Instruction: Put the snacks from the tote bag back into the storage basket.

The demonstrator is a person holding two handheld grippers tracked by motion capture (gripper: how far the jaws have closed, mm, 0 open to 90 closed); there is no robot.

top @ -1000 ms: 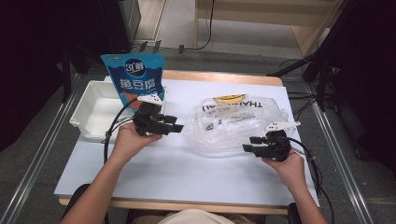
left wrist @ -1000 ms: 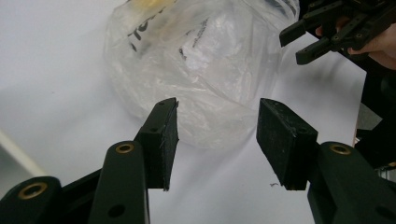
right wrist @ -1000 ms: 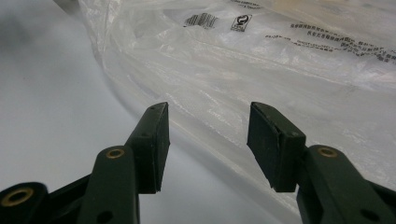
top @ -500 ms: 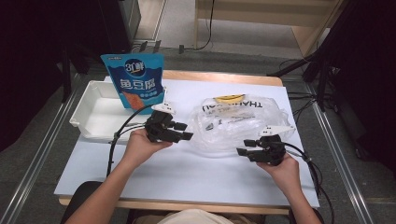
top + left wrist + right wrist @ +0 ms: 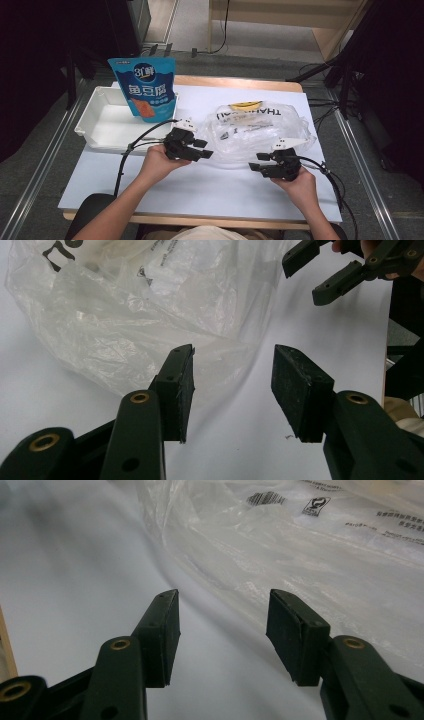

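Nearest the person, we held the right gripper (image 5: pixel 261 166) low over the white table sheet (image 5: pixel 200 190), its jaws spread and empty, aimed at the near right edge of the clear plastic bag (image 5: pixel 260 132). In the right gripper view the bag's crumpled film (image 5: pixel 300 545) lay just ahead of the pads, not between them. A little farther in, our left gripper (image 5: pixel 204 151) sat at the bag's left edge, jaws likewise spread and holding nothing; in its own view the film (image 5: pixel 125 325) reached just beyond the left pad (image 5: pixel 181 385).

We judged the step to be taking hold of the bag by its near edge from both sides. To do this well, each gripper needed to come in flat along the sheet, so that one pad slid beneath a single fold of film before closing; thin film would slip from a shallow bite.

Beyond stood a blue snack pouch (image 5: pixel 145 87), upright in a white tray (image 5: pixel 107 131).
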